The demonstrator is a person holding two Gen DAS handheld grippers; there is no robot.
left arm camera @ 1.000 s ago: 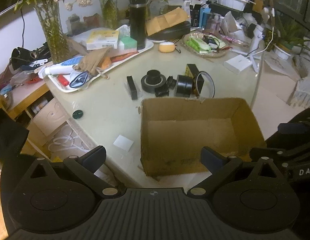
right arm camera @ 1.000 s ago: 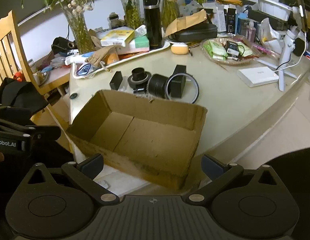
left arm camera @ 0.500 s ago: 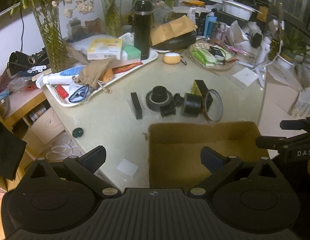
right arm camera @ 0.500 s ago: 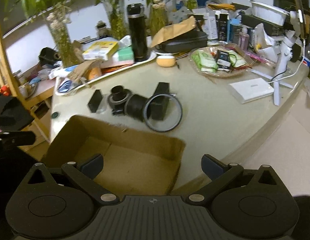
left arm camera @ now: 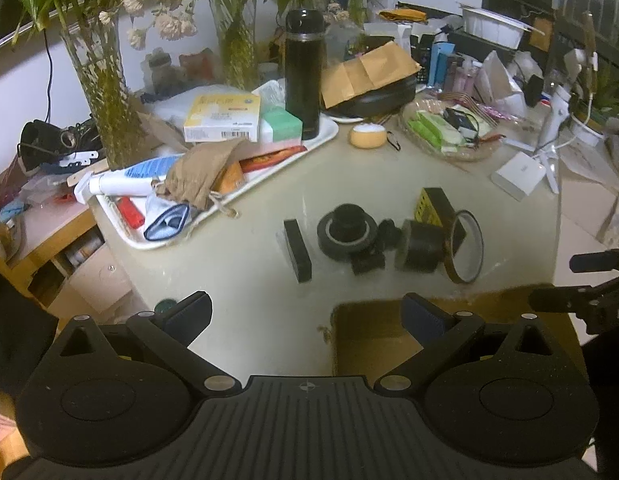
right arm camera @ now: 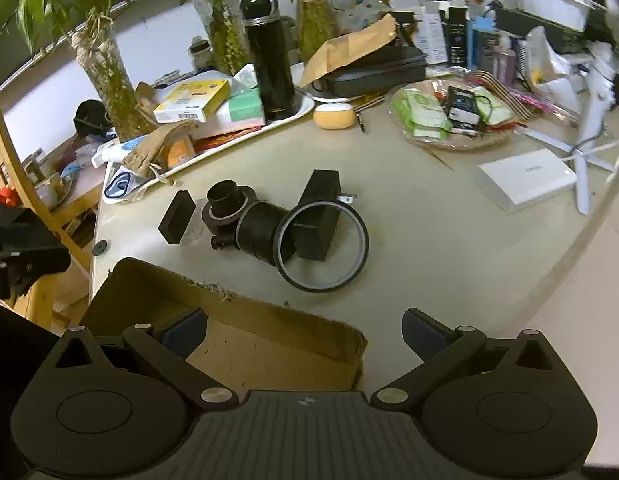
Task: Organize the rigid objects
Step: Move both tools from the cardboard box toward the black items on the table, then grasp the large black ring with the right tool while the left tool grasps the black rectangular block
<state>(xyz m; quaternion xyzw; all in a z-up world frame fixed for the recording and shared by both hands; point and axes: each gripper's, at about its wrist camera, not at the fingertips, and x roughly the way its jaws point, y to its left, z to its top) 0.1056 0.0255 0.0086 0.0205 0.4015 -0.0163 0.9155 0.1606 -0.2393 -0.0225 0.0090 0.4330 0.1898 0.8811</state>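
Both tools, left (left arm camera: 305, 312) & right (right arm camera: 305, 328), are hanging released w/ nothing gripped, over the near table (right arm camera: 429, 248) edge. Box (right arm camera: 269, 340) is sitting open just under them, prob. to take the black parts (right arm camera: 265, 232) clustered just beyond it, mid-table.

A cardboard box (right arm camera: 269, 332) sits at the near edge of the counter (right arm camera: 429, 248), under both pairs of tongs. Just behind it lies a cluster: a small block (right arm camera: 177, 217) at the left, then a tape roll (right arm camera: 228, 210) lying flat with a cap on it, a cylinder (right arm camera: 261, 234) on its side, a thin ring (right arm camera: 323, 246) leaning against an upright box (right arm camera: 318, 214). Behind the cluster to the left a tray (left arm camera: 269, 184) carries a flask (left arm camera: 303, 74) and cartons. To the right lie a basket (right arm camera: 453, 120) and, nearer, a flat box (right arm camera: 525, 178), well apart from the cluster
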